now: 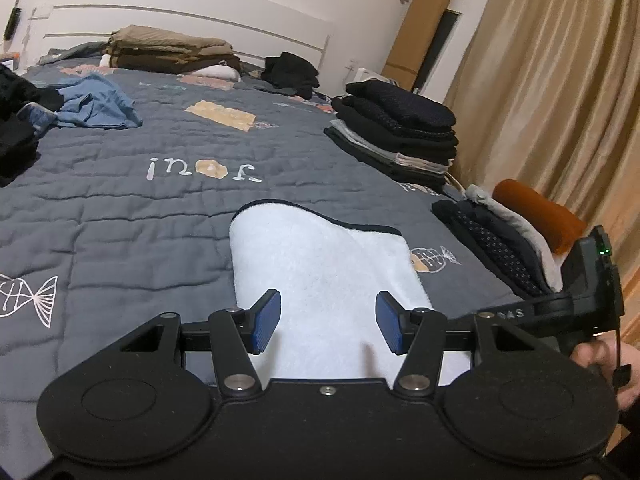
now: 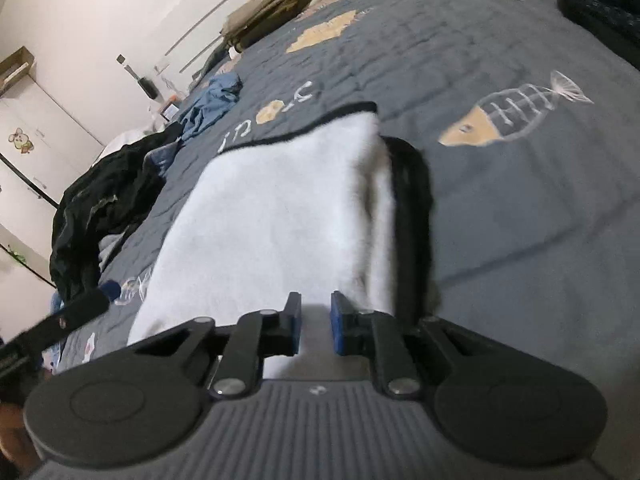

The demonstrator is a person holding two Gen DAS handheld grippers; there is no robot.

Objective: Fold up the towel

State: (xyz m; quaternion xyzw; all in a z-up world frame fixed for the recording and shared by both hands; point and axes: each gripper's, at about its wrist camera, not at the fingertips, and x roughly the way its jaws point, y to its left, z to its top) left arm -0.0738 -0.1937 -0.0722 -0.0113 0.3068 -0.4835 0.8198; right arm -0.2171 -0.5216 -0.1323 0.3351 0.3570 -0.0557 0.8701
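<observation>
White towel (image 1: 320, 264) lies on the quilt (image 1: 120, 208) straight ahead of both grippers, one side doubled over. Left gripper (image 1: 328, 322) gapes wide above the near edge, empty. Right gripper (image 2: 315, 326) stands narrowed, a slim gap showing, towel just beyond its tips; grip unclear. For any fold, pinch corners fully and match edges.
</observation>
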